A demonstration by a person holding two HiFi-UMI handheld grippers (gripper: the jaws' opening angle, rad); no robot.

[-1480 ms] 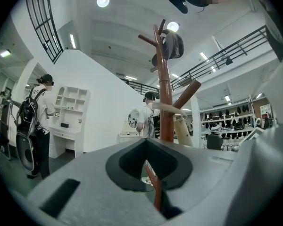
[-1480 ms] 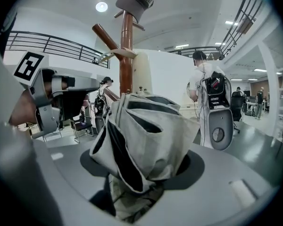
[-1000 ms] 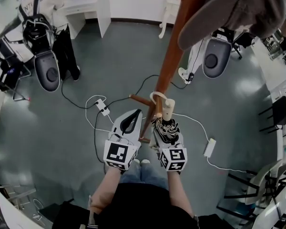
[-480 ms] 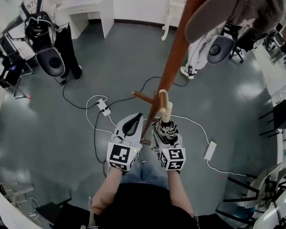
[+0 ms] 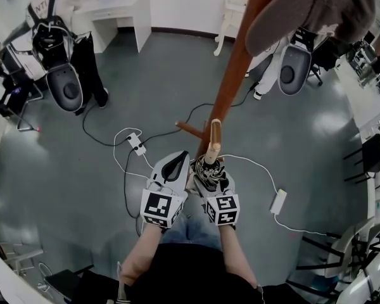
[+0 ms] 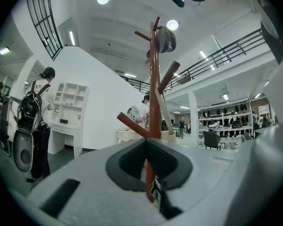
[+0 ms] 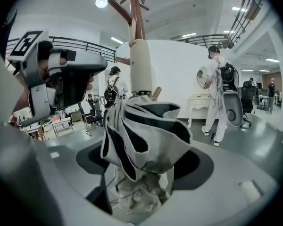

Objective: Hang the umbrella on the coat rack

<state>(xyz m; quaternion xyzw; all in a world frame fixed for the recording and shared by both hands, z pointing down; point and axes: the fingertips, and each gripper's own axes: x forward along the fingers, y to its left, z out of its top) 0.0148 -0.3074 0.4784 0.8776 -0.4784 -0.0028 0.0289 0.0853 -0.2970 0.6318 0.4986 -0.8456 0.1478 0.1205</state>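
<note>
The brown coat rack point(image 5: 231, 75) rises ahead of me, a grey cap point(image 5: 310, 8) on its top. The folded black-and-white umbrella point(image 5: 210, 175) has a cream handle point(image 5: 213, 145) whose curved top lies over a low peg point(image 5: 189, 130). My right gripper point(image 5: 210, 177) has its jaws around the canopy point(image 7: 141, 135) and they are opening, with gaps showing beside the fabric. My left gripper point(image 5: 177, 160) is shut and holds nothing, just left of the pole point(image 6: 154, 93).
White cables and a power strip point(image 5: 137, 142) lie on the grey floor by the rack's foot, an adapter point(image 5: 279, 199) to the right. People with backpacks point(image 5: 54, 30) stand at the back near a white desk point(image 5: 117, 8). Chairs point(image 5: 370, 147) line the right edge.
My right gripper has sunk and drawn back toward me, its jaws standing wider round the umbrella. The handle's hook has settled lower on the peg. The left gripper has hardly moved.
</note>
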